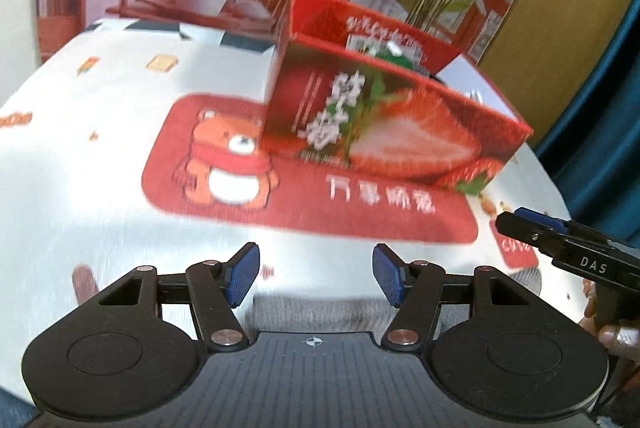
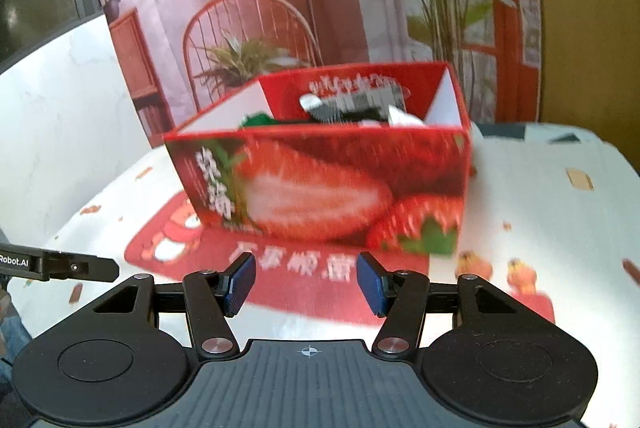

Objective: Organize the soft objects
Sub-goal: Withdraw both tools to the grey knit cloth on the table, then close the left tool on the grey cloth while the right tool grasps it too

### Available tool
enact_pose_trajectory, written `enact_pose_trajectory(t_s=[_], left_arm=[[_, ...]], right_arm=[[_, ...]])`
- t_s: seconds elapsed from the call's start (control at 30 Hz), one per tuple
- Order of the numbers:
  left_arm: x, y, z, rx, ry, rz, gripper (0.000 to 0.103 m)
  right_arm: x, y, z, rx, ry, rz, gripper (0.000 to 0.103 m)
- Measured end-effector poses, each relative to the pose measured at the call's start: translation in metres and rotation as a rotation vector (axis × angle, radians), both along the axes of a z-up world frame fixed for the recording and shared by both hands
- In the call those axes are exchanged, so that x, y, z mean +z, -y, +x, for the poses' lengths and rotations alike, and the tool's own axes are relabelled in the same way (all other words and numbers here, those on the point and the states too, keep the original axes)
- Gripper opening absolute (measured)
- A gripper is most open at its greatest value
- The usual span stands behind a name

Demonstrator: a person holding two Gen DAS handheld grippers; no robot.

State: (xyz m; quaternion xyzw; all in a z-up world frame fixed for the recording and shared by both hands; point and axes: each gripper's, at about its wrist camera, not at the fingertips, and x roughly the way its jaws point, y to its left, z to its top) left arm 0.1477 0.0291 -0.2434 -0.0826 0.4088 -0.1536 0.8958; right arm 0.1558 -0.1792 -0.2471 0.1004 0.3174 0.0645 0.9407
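Straight ahead of both grippers, the box (image 2: 320,164) sits on the counter (image 1: 100,148), soft things inside, long side facing the right gripper (image 2: 306,282); left gripper (image 1: 316,274) views it cornerwise. Both jaws gape empty.

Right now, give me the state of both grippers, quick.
Left gripper: open, holding nothing.
Right gripper: open, holding nothing, facing the strawberry box.

Bench (image 1: 100,156) under white patterned tablecloth. Red bear-print panel (image 1: 224,164) with white characters on cloth. Printed backdrop (image 2: 248,8) behind: red chair, potted plants, lamp. Yellow panel (image 1: 560,40) and teal curtain (image 1: 608,132) at right.
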Motion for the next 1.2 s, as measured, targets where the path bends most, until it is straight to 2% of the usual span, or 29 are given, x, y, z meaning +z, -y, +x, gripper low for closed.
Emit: enact_pose_trajectory(t_s=[0.13, 0.17, 0.33, 0.5, 0.67, 0.9, 1.03, 1.1, 1.17, 1.2], left_arm=[[-0.006, 0.002, -0.013, 0.016, 0.002, 0.016, 0.084], [-0.009, 0.003, -0.015, 0.016, -0.001, 0.018, 0.086], [-0.019, 0.012, -0.016, -0.016, -0.05, 0.046, 0.085], [-0.032, 0.016, -0.016, -0.035, -0.101, 0.071, 0.085], [-0.04, 0.011, -0.013, -0.023, -0.128, 0.06, 0.085], [-0.042, 0.013, -0.012, -0.024, -0.123, 0.072, 0.085], [-0.042, 0.014, -0.011, -0.029, -0.118, 0.083, 0.084], [-0.042, 0.015, -0.011, -0.029, -0.109, 0.092, 0.08], [-0.041, 0.017, -0.012, -0.034, -0.095, 0.104, 0.065], [-0.041, 0.018, -0.013, -0.037, -0.089, 0.11, 0.062]], right_arm=[[-0.01, 0.001, -0.017, -0.024, -0.02, -0.012, 0.053], [-0.012, 0.001, -0.02, -0.029, -0.03, -0.024, 0.053], [-0.024, 0.006, -0.035, -0.073, -0.09, -0.066, 0.055], [-0.035, 0.017, -0.043, -0.124, -0.153, -0.06, 0.063], [-0.036, 0.017, -0.047, -0.138, -0.169, -0.069, 0.071], [-0.045, 0.016, -0.045, -0.111, -0.229, -0.035, 0.069], [-0.05, 0.013, -0.043, -0.095, -0.243, -0.031, 0.065], [-0.05, 0.012, -0.043, -0.092, -0.244, -0.031, 0.063], [-0.051, 0.013, -0.042, -0.085, -0.243, -0.018, 0.054], [-0.051, 0.013, -0.041, -0.077, -0.241, -0.011, 0.053]])
